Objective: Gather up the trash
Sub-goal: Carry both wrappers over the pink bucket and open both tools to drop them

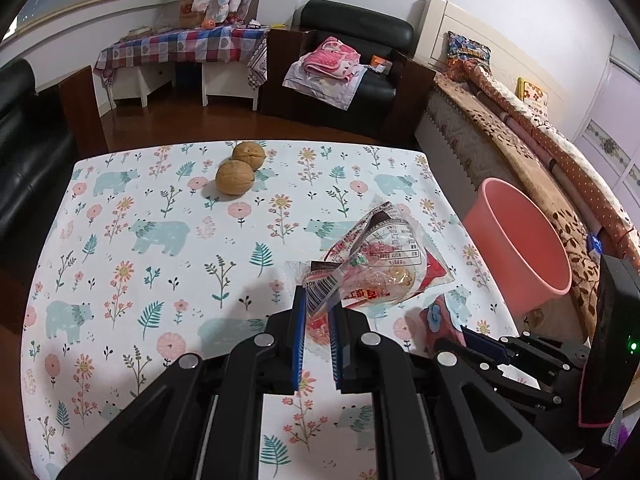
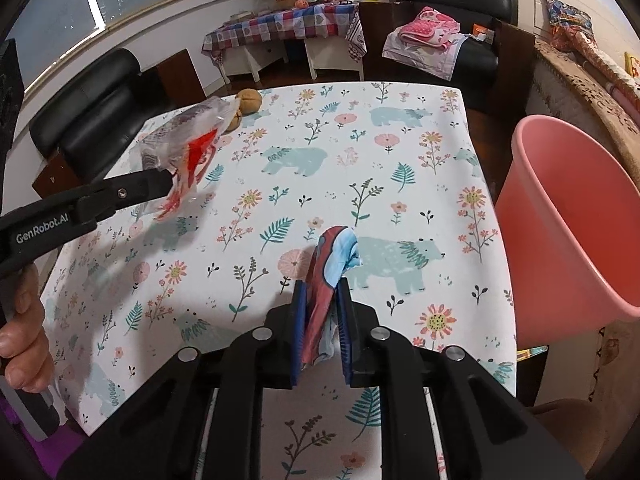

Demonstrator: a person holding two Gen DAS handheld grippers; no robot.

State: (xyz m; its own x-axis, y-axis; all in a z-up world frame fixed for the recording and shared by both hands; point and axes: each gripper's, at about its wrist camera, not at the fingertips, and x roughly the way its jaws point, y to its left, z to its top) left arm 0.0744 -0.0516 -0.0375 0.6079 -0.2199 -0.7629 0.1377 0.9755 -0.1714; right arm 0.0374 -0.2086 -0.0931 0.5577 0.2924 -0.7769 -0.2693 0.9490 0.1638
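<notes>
Only rightward: hand (image 2: 22,344) behind tool (image 2: 170,184).

White walls, a dark wood floor (image 1: 168,120), a black armchair (image 1: 360,40) and a curved window (image 2: 80,8).

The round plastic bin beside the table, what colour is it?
Salmon pink round plastic bin, inside and out; clearest in the right wrist view.
</notes>
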